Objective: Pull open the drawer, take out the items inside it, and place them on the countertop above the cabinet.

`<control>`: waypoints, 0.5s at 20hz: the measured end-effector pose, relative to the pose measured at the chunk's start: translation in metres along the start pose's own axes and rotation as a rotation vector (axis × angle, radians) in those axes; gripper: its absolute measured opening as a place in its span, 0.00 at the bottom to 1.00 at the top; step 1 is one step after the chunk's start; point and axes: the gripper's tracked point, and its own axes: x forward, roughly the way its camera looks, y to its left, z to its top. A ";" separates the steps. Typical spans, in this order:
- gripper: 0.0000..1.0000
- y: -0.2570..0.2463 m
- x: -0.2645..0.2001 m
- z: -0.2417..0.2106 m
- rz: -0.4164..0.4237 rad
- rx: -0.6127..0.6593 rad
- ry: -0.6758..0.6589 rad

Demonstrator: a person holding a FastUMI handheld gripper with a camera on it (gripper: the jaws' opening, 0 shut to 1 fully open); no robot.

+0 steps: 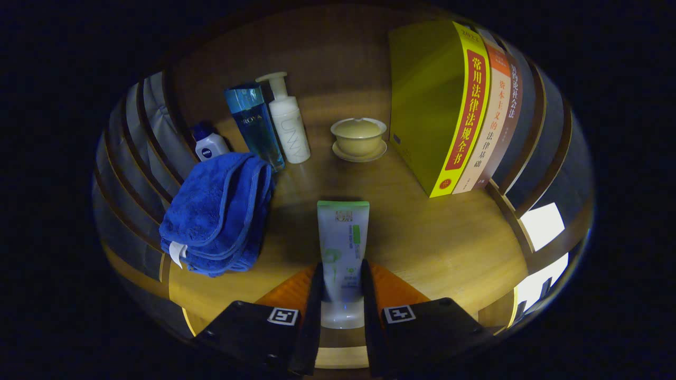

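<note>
My gripper is shut on a white tube with a green end, both fingers pressing its lower half near the cap. The tube points away from me over the wooden countertop, its green end just ahead of the fingers. A folded blue towel lies on the countertop to the left of the tube.
Beyond the tube stand a small white bottle, a tall blue bottle and a white pump bottle. A lidded cup on a saucer sits at the back centre. Upright books stand at the right. Slatted walls flank both sides.
</note>
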 end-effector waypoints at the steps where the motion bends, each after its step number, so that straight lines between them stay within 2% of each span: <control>1: 0.46 0.000 0.001 -0.002 -0.002 0.001 0.005; 7: 0.65 0.002 0.005 -0.010 -0.019 -0.057 0.008; 10: 0.84 0.003 -0.002 -0.012 -0.037 -0.070 0.004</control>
